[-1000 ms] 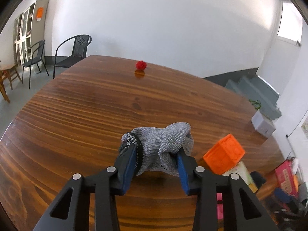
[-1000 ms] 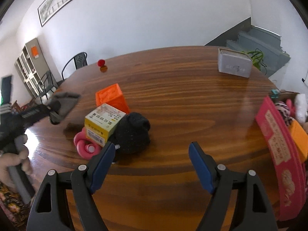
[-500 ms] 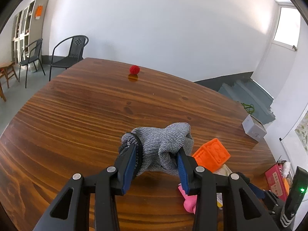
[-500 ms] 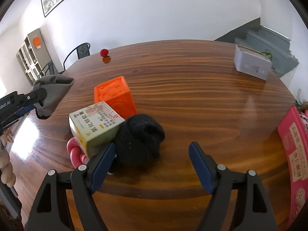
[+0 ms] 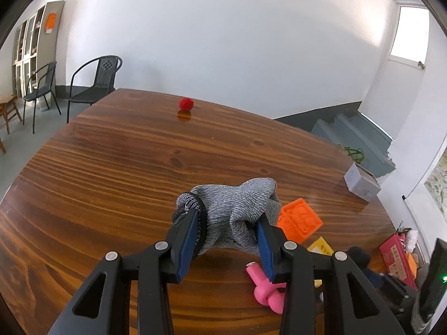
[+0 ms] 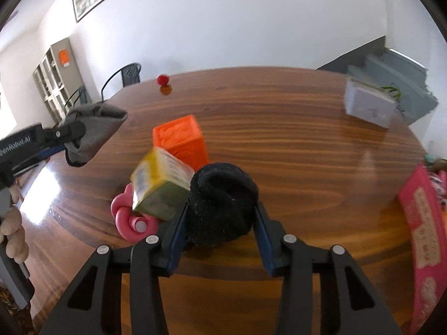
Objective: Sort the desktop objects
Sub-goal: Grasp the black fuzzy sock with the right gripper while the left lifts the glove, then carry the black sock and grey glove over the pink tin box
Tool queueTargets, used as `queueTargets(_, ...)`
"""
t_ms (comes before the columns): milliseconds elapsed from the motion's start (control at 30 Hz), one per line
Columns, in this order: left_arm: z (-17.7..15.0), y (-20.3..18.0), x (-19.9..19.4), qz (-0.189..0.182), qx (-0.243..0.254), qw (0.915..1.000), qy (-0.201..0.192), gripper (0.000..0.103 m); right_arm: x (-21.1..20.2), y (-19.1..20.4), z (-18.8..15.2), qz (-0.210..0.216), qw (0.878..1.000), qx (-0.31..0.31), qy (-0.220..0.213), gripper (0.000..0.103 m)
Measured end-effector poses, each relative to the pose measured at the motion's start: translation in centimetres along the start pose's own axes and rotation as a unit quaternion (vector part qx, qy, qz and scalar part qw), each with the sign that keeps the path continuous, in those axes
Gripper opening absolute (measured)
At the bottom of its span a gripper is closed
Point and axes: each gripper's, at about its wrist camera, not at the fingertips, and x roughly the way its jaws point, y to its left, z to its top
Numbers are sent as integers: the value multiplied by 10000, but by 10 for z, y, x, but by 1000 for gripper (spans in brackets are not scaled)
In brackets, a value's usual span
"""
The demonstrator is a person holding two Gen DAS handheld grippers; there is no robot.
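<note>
Left hand-held gripper (image 5: pixel 227 233): jaws clamped on a rolled grey sock (image 5: pixel 234 212), held clear above the surface (image 5: pixel 117 167), lower centre of the left wrist view.

Right hand-held gripper (image 6: pixel 219 223): jaws narrowed around a rolled black sock (image 6: pixel 222 201) at lower centre of the right wrist view. The pads appear to touch both sides of it. The sock appears to rest on the surface; whether the grip is firm cannot be confirmed.

Adjacent items: yellow box (image 6: pixel 160 181), blurred and tilted, touching the black sock on its left; orange cube (image 6: pixel 181 139) behind it; pink toy (image 6: pixel 131 217) beneath the box. A red ball (image 5: pixel 186 103) lies well apart, upper centre.

Assessment: pick-up stage, both socks being gathered. Next move calls for lifting the black sock straight up. Risk: the leaning box may topple.
</note>
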Motion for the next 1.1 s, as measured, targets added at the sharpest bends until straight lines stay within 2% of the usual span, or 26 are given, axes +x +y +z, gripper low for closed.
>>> queueTargets(267, -3, -21, -14, -171, 207, 9996, -97, 42, -74, -68, -5, -505, 9949, 682, -536, 49)
queueTargets(433, -9, -39, -22, -311, 358, 9988, -132, 42, -124, -125, -17, -1001, 9850, 1101, -873, 49)
queueTargets(633, -18, -67, -37, -535, 556, 9969, -173, 42, -158, -196, -28, -1574, 9687, 1600, -1059, 49)
queueTargets(900, -32, -109, -50, -833, 707, 9939, -154, 42, -171, -269, -30, -1920, 9547, 2030, -1021, 49)
queueTargets(967, -35, -122, -49, -921, 733, 9930, -109, 42, -168, -277, -30, -1956, 9548, 1995, -1010, 49)
queueTargets(1100, -41, -151, -48, -1095, 865, 9902, -20, 42, -154, -279, -25, -2125, 9614, 1530, -838, 49)
